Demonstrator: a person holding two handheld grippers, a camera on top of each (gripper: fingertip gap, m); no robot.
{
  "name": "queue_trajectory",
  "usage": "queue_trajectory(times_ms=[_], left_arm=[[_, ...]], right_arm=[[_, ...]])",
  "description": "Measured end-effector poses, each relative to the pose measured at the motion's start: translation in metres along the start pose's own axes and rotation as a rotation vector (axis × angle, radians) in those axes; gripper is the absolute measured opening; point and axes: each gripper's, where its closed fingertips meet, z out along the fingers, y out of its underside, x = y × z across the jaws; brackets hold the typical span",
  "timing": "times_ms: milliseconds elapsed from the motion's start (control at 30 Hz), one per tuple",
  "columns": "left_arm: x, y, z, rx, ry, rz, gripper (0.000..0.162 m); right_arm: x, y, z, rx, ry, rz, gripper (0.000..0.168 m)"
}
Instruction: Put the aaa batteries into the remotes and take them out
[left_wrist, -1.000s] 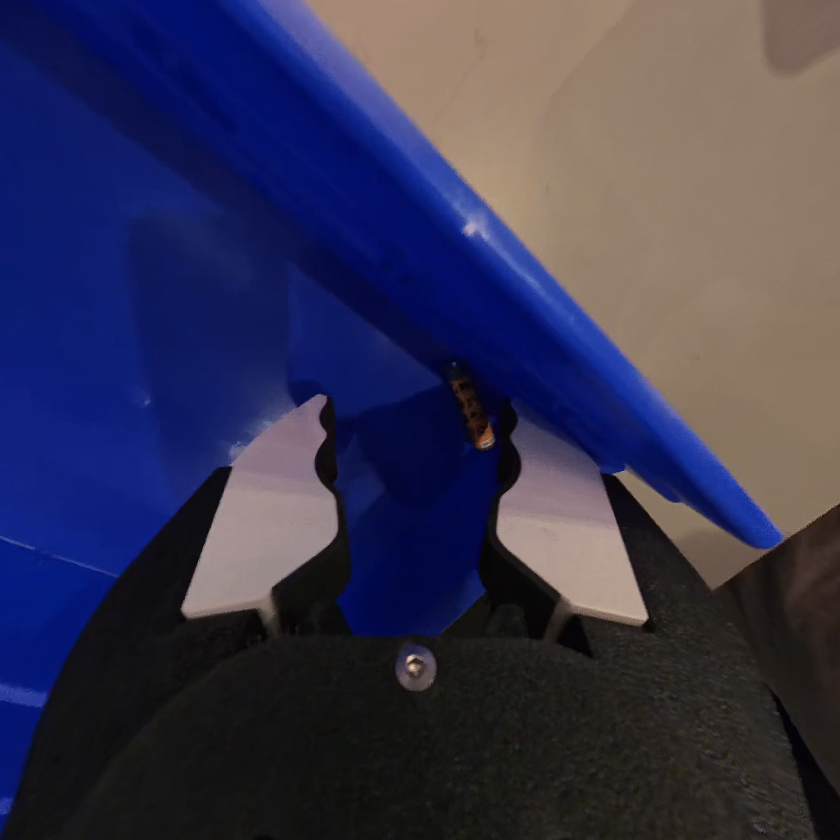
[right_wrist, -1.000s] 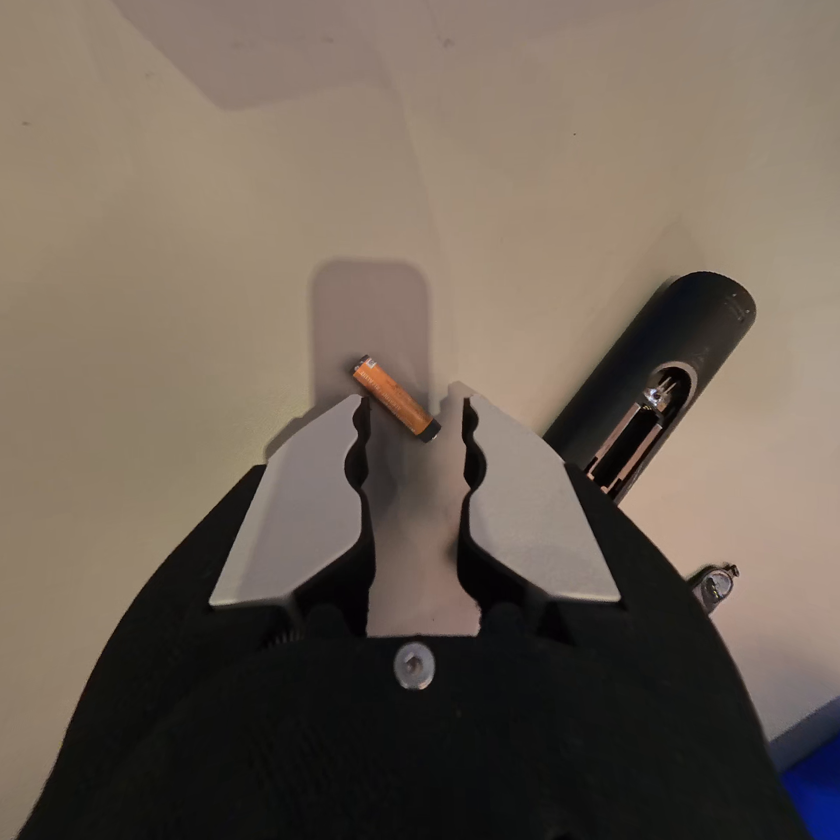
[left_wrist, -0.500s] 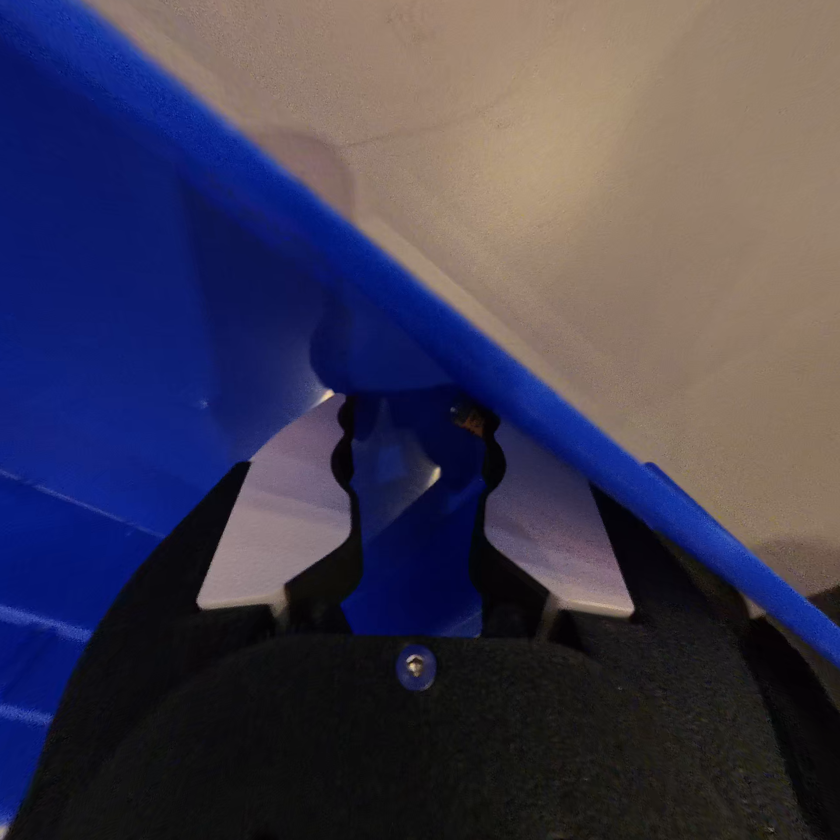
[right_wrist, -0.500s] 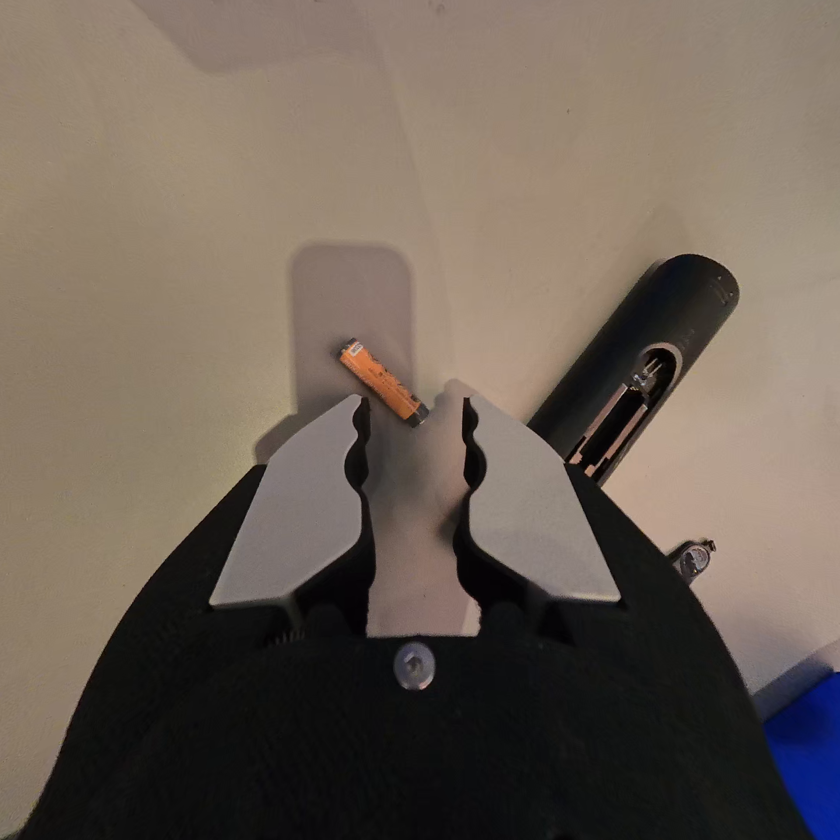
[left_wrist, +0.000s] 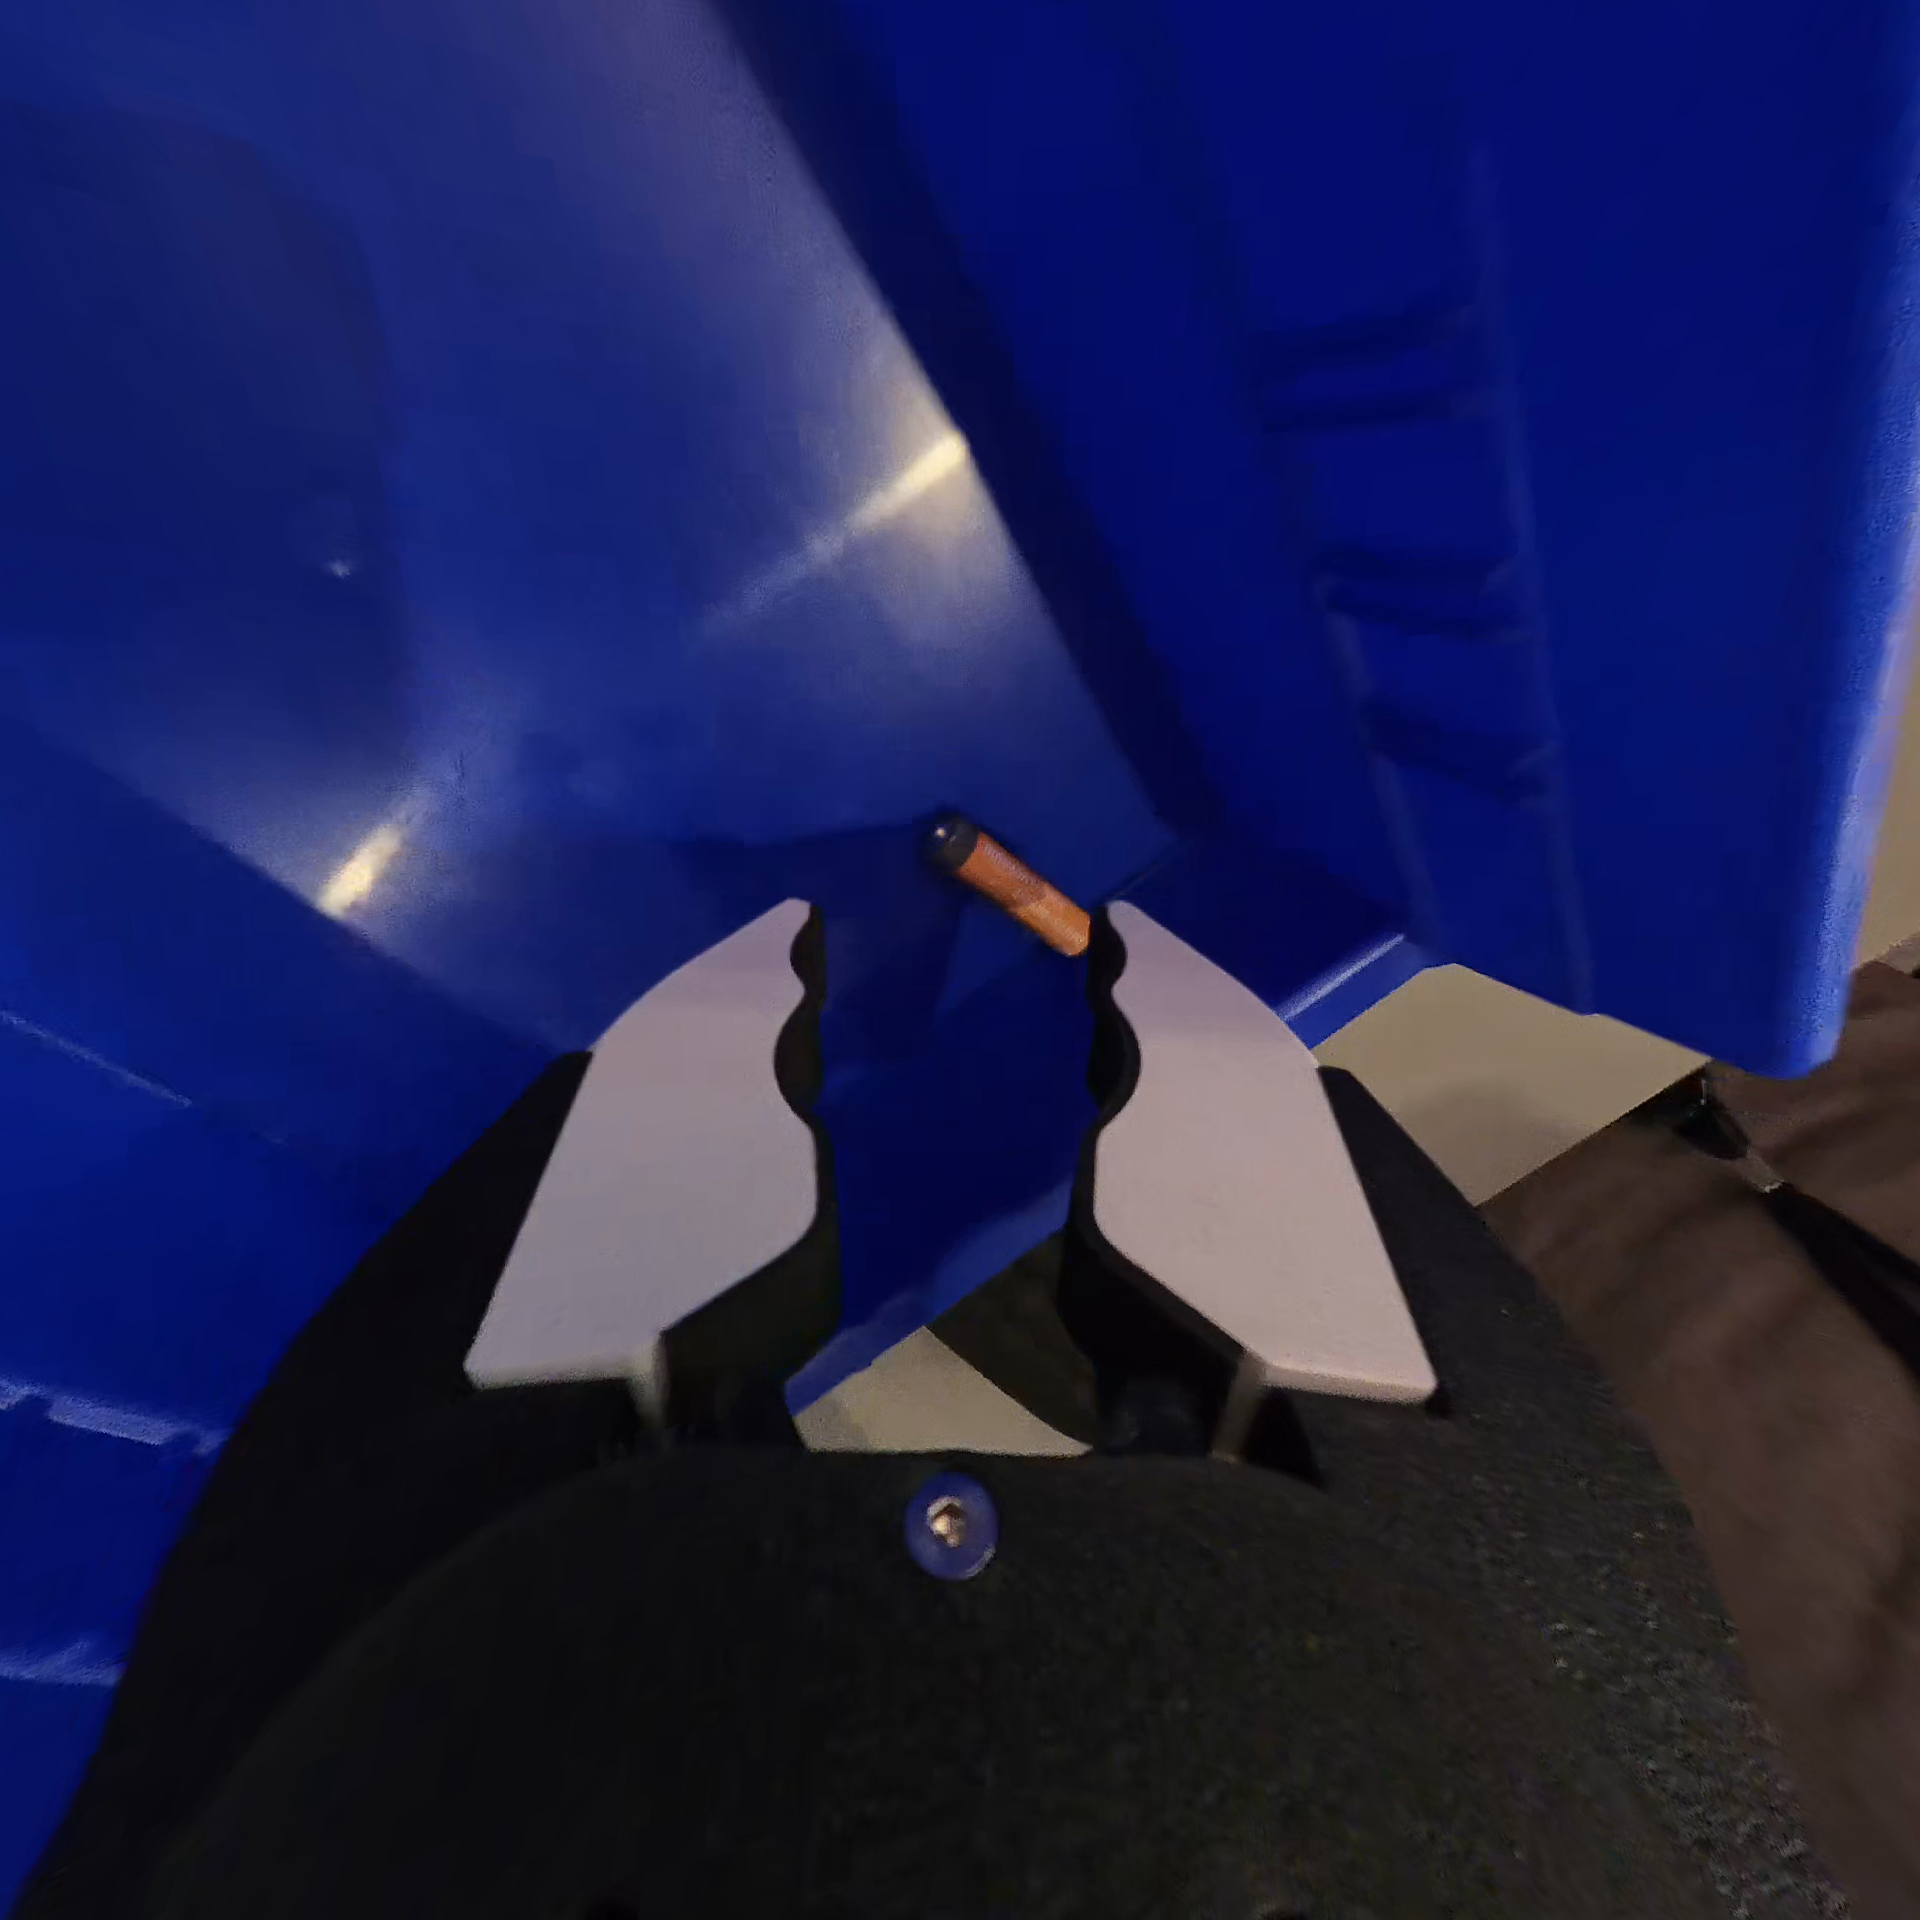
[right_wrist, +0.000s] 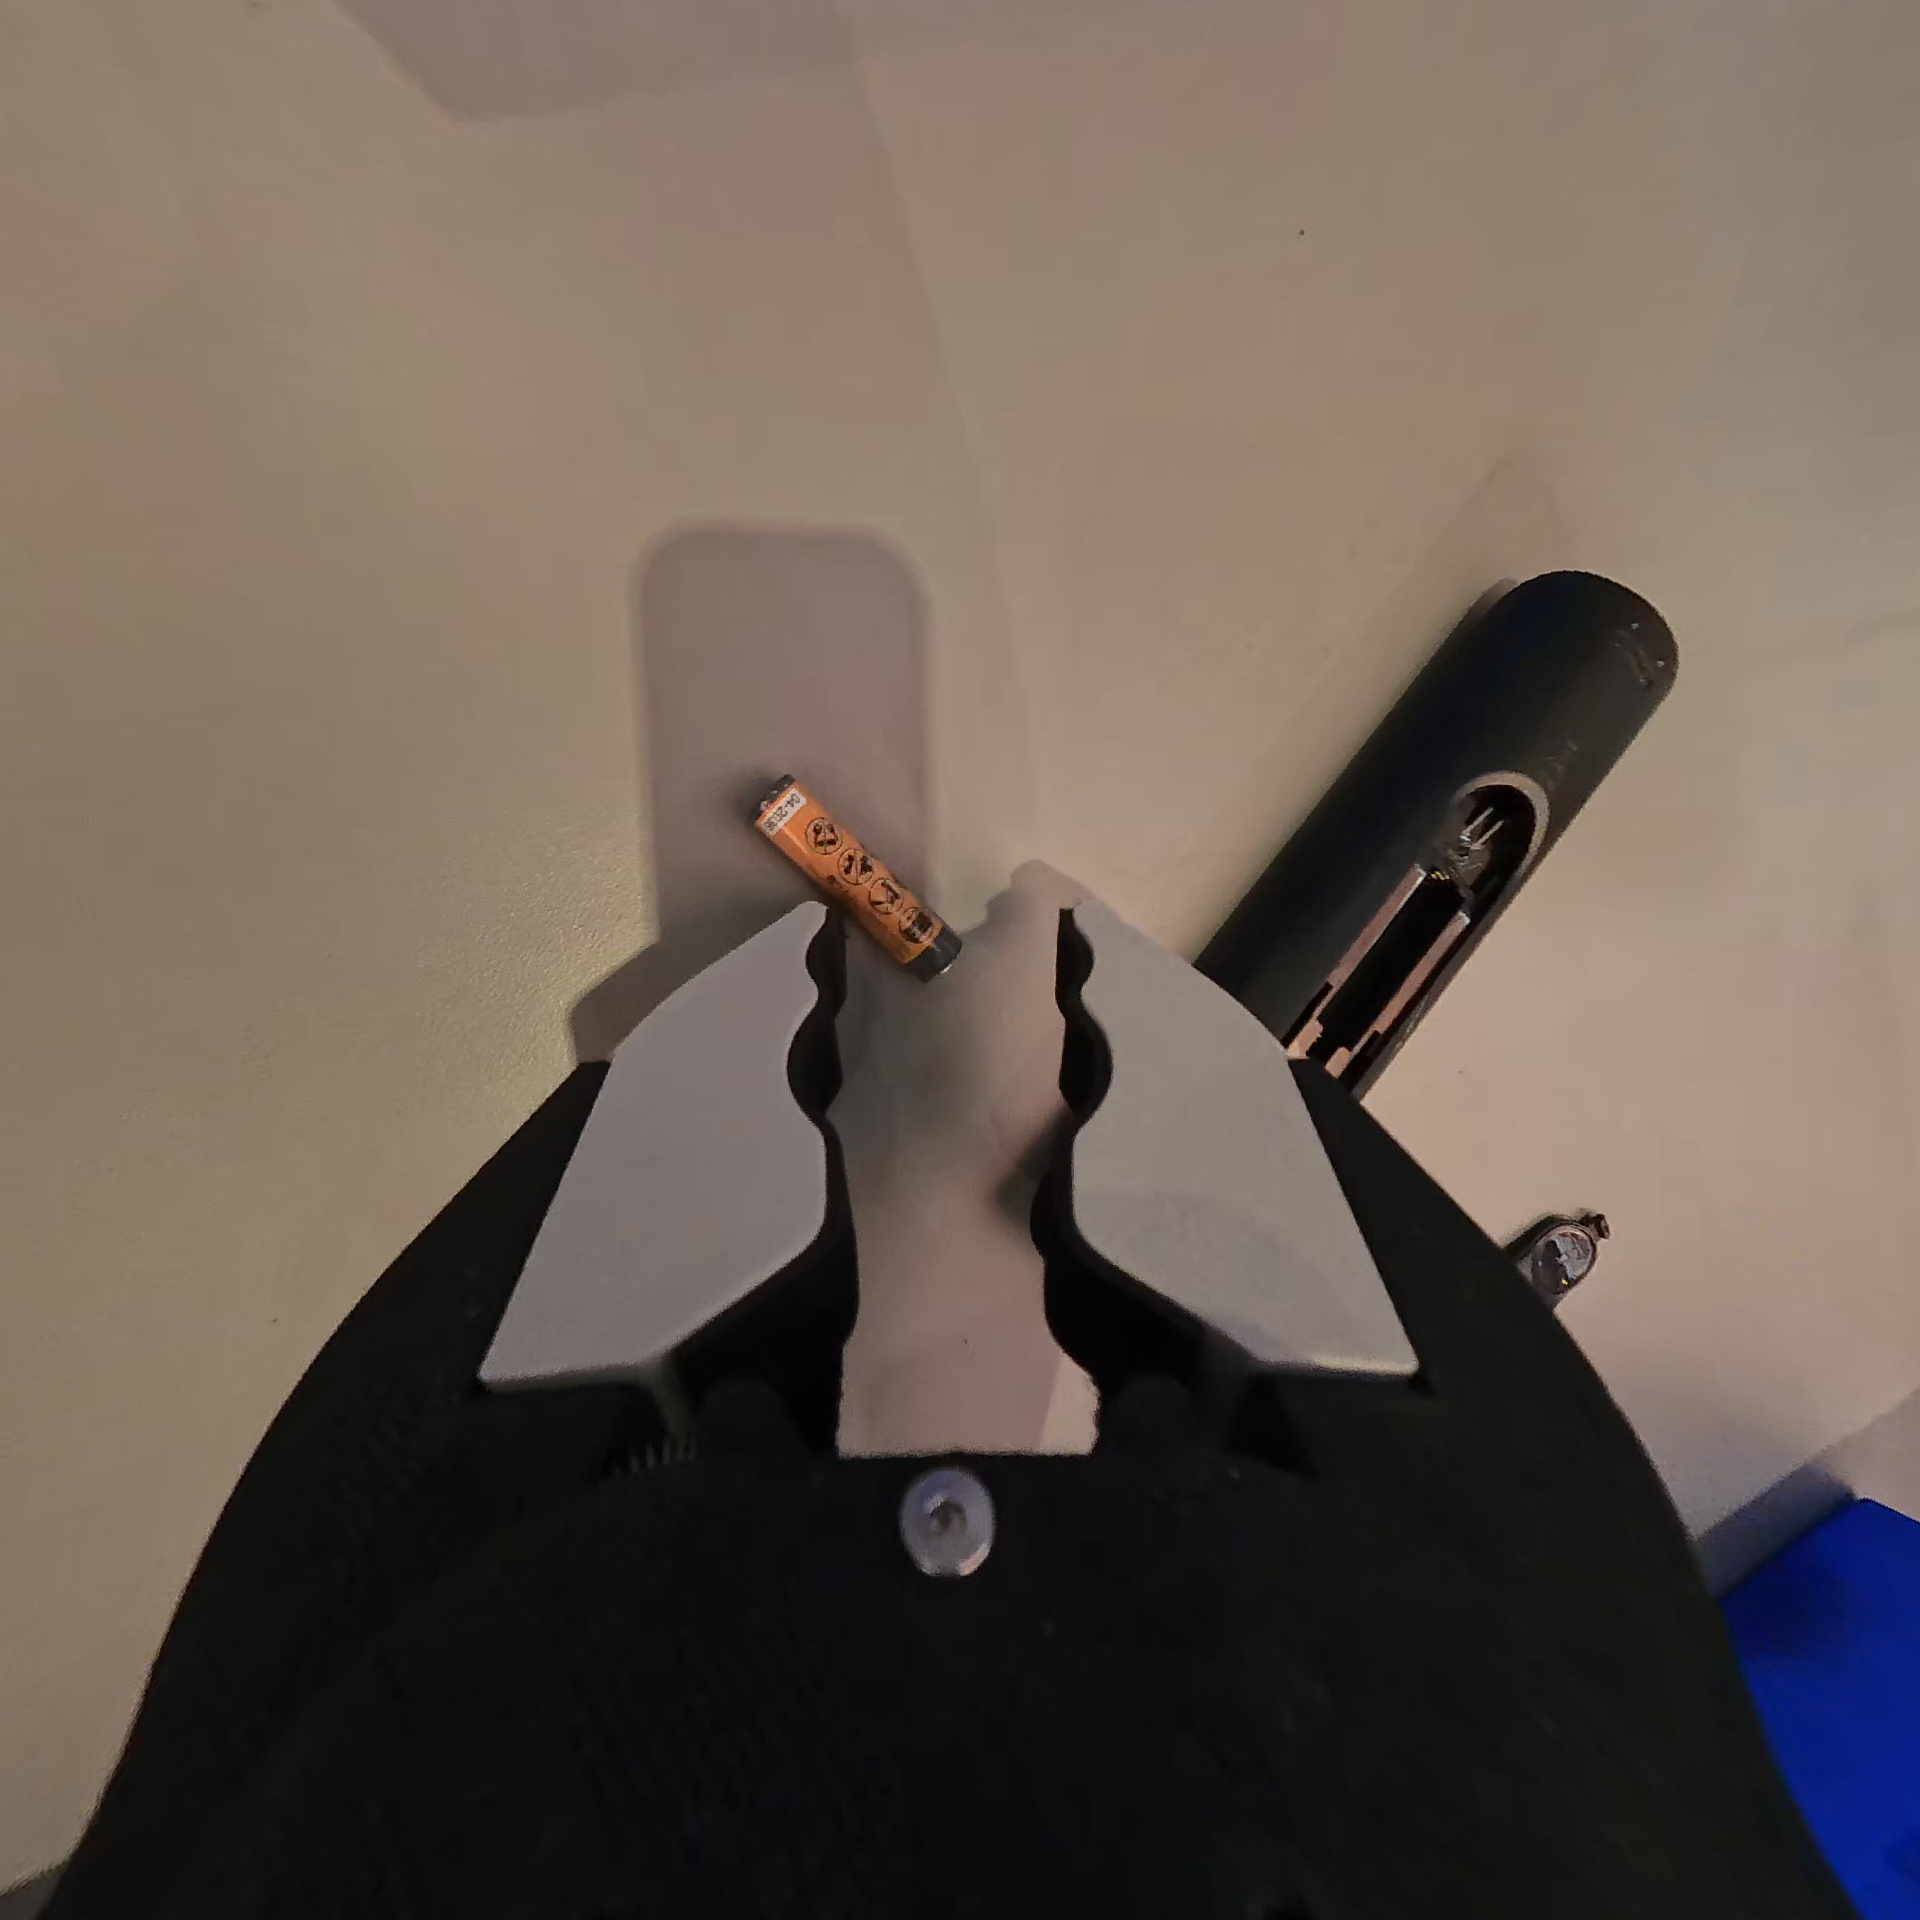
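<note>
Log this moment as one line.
left gripper: open, at battery in bin | right gripper: open, over table battery | remote: compartment open

right gripper open over orange battery, black remote beside, on table

The blue bin runs past the top and left edges of the left wrist view, so its full shape cannot be told. The right gripper covers the near end of the black remote. A small metal part beside it is too small to identify. 1 blue corner is cut off at the right edge.
</note>
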Motion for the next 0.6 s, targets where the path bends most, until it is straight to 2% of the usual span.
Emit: queue_trajectory(times_ms=[167, 233, 300, 333, 400, 500, 600], left_arm=[[0.002, 0.012, 0.005, -0.046, 0.038, -0.083, 0.05], [0.011, 0.01, 0.008, -0.053, 0.087, -0.11, 0.042], [0.007, 0.007, 0.012, -0.062, 0.048, -0.126, 0.043], [0.005, 0.006, 0.013, -0.064, 0.032, -0.135, 0.038], [0.01, 0.002, 0.014, -0.066, 0.039, -0.163, 0.044], [0.005, 0.002, 0.016, -0.097, -0.055, -0.179, 0.035], [0.007, -0.002, 0.017, -0.082, -0.131, -0.167, 0.036]], right_arm=[[-0.001, 0.0, -0.001, -0.005, 0.005, -0.007, 0.04], [-0.001, 0.001, -0.001, -0.007, 0.001, -0.004, 0.041], [-0.001, 0.001, -0.001, -0.004, -0.001, -0.004, 0.04], [-0.002, 0.001, -0.002, -0.001, -0.004, -0.004, 0.04], [-0.002, 0.0, -0.003, 0.006, -0.007, -0.005, 0.04], [-0.003, -0.001, -0.005, 0.011, -0.004, -0.01, 0.04], [-0.003, 0.0, -0.006, 0.014, -0.005, -0.012, 0.04]])
